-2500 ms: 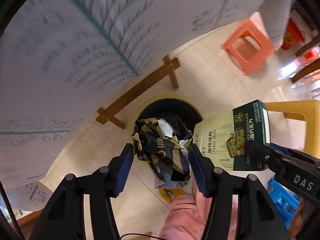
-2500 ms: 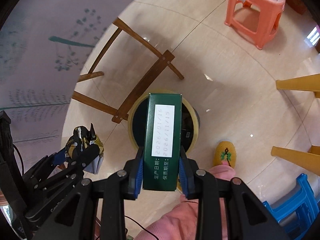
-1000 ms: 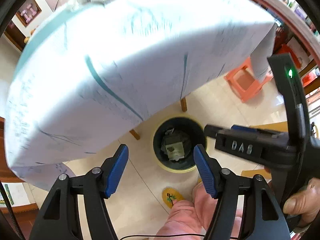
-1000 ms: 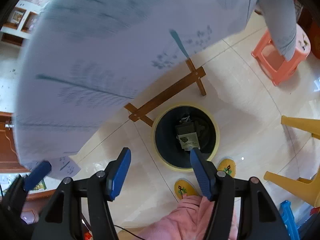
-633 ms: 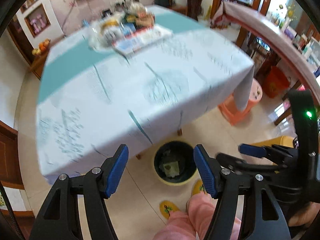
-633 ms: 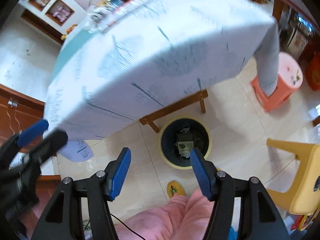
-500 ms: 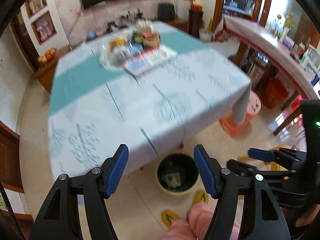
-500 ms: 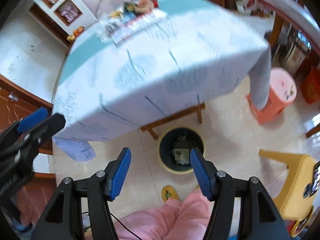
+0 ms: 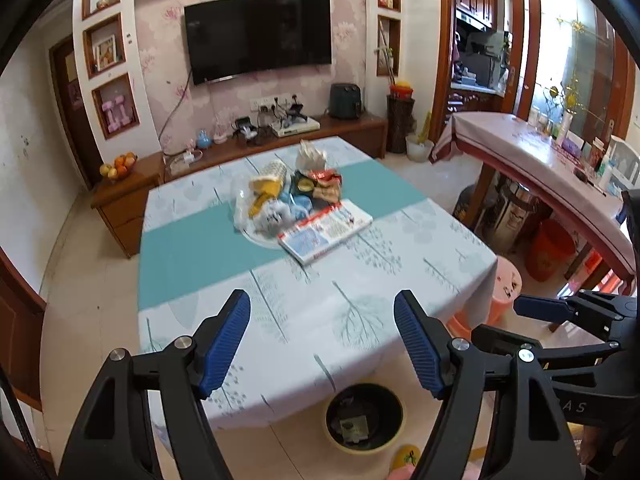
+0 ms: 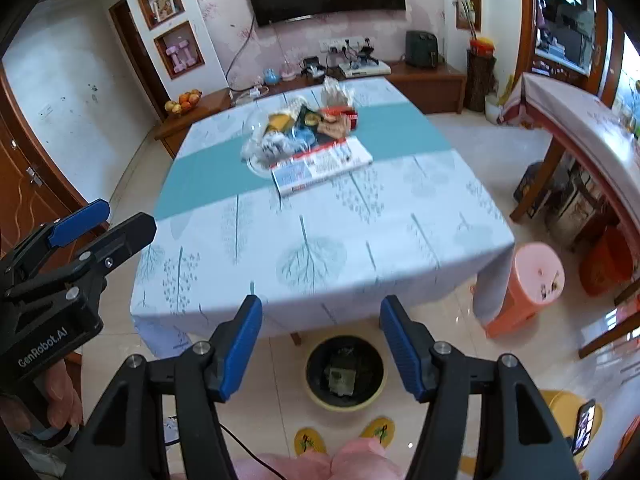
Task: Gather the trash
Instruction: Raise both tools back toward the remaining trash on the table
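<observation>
Left wrist view. Left gripper (image 9: pixel 322 338): blue-padded jaws were seen spread and widening, nothing between them. Table (image 9: pixel 400 296): covered by a pale cloth with tree print and a teal band. Pile of wrappers and bags (image 9: pixel 288 196): recorded at the table's middle, on the teal band. Magazine (image 9: pixel 325 233): laid flat just beside the pile, on its near side. Bin (image 9: pixel 364 416): dark, yellow-rimmed, stood on the floor under the table's near edge; a box (image 9: pixel 353 426) was seen inside. Right gripper (image 9: pixel 532 320): noted at the right edge, jaws apart.

Right wrist view. Right gripper (image 10: pixel 321 344): jaws were seen spread, empty. Bin (image 10: pixel 345 372): placed on the floor between the pads as framed, box (image 10: pixel 340 378) inside. Pile (image 10: pixel 304 128) and magazine (image 10: pixel 320 166): recorded mid-table. Stool (image 10: pixel 528 286): pink, stood at the table's right corner. Left gripper (image 10: pixel 104 220): noted at the left, jaws apart, carried by a hand (image 10: pixel 60 396).
</observation>
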`<state>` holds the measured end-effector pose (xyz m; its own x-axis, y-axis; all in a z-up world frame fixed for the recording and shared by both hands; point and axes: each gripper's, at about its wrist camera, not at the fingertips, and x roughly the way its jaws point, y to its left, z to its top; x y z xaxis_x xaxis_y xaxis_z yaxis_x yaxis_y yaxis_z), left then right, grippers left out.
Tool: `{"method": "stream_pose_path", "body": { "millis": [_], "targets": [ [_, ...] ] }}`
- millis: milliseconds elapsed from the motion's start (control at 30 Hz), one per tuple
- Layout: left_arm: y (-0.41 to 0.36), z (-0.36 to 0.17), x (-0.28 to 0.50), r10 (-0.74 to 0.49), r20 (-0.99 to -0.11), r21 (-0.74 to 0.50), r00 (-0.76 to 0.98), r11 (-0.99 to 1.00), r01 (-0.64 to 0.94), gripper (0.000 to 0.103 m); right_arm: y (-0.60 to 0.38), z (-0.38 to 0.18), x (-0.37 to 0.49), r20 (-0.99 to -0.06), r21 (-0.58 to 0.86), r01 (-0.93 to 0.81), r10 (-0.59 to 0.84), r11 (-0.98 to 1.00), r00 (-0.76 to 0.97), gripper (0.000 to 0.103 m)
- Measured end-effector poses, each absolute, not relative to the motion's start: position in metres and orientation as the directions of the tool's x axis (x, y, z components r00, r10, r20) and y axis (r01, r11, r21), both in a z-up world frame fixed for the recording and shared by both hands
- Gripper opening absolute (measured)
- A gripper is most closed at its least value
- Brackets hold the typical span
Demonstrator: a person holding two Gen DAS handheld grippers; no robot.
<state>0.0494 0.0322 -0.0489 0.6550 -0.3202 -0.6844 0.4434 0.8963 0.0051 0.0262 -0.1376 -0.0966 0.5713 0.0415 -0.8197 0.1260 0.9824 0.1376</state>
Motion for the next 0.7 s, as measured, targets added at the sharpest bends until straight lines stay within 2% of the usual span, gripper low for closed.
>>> {"method": "stream_pose_path", "body": {
  "millis": [333, 500, 700],
  "targets": [
    [0.036, -0.036, 0.088, -0.234, -0.656, 0.031, 0.718, 0.941, 0.336, 0.077, -0.152, -0.090, 0.093, -0.807, 0.154, 0.004, 0.123, 0.988, 0.577, 0.062],
    [0.026, -0.049, 0.127, -0.139, -0.686, 0.040, 0.714, 0.973, 0.229, 0.077, -0.168, -0.105, 0.151, -0.818, 0.159, -0.155, 0.218, 0.975, 0.532, 0.062],
    [0.006, -0.074, 0.181, -0.011, -0.758, 0.013, 0.652, 0.999, 0.031, 0.077, -0.186, -0.134, 0.227, -0.850, 0.114, -0.405, 0.300, 0.907, 0.433, 0.069]
  ]
}}
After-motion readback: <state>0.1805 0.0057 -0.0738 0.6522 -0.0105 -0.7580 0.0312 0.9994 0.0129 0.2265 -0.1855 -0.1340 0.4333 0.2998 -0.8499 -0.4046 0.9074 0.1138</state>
